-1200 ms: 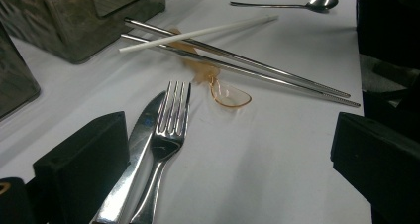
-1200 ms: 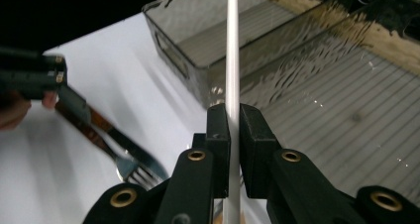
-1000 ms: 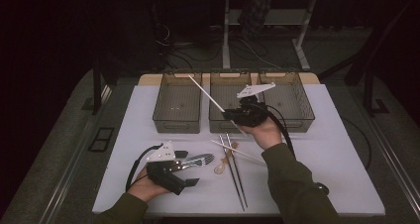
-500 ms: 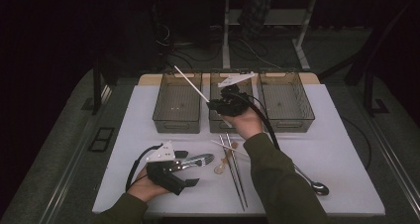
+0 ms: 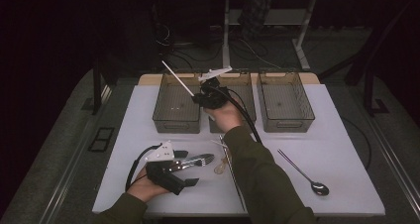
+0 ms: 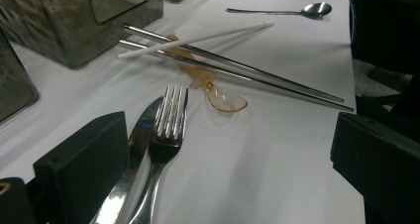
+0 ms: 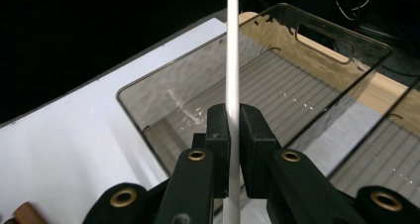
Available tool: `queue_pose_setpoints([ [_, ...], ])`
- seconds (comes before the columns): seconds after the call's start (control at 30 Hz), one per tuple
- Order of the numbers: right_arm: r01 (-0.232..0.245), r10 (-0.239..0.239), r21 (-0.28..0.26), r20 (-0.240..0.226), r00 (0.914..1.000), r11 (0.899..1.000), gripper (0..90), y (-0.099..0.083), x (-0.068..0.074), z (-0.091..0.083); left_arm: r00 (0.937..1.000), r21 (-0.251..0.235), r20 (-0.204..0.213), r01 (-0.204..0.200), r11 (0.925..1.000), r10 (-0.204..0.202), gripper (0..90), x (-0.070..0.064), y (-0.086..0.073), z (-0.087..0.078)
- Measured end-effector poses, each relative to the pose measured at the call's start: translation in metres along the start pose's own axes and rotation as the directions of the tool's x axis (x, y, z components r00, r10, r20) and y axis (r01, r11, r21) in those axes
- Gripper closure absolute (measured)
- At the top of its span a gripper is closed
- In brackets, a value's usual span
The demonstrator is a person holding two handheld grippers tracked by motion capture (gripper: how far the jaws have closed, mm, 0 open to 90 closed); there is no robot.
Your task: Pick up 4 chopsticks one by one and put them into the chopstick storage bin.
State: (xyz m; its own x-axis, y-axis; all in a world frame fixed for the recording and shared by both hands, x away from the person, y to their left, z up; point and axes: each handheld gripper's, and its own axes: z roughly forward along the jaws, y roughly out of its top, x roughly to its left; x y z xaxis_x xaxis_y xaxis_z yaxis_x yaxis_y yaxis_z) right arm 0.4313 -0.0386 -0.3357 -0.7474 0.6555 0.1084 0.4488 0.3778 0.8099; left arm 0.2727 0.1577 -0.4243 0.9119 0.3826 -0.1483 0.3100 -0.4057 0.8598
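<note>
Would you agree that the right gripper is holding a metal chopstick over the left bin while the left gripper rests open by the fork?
Not quite: the stick clamped in the right gripper is a white chopstick, not a metal one, as the right gripper view shows. It is over the left bin, and the left gripper does rest open by the fork.

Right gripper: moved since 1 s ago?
Yes. The right gripper, shut on the white chopstick, has shifted left, from above the middle bin toward the left bin; the chopstick now juts over the left bin.
</note>
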Motion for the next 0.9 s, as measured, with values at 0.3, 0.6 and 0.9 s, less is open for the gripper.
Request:
queue_pose_setpoints([
  [0.3,-0.01,0.01,0.015,0.021,0.9997,1.0,83.3,0.01,0.003,0.029,0.9999,-0.005,0.01,0.003,1.0,-0.003,0.5,0.0,0.0,-0.001],
  [0.6,-0.008,0.007,0.029,0.025,0.9997,1.0,83.3,0.018,0.009,0.056,1.0,-0.01,0.007,0.005,0.9999,-0.005,0.4,0.001,0.0,-0.003],
  [0.9,-0.041,0.04,0.051,0.021,0.999,0.998,83.3,0.013,0.008,0.077,0.9999,-0.009,0.009,0.007,0.9999,-0.007,0.5,0.001,0.0,-0.003],
])
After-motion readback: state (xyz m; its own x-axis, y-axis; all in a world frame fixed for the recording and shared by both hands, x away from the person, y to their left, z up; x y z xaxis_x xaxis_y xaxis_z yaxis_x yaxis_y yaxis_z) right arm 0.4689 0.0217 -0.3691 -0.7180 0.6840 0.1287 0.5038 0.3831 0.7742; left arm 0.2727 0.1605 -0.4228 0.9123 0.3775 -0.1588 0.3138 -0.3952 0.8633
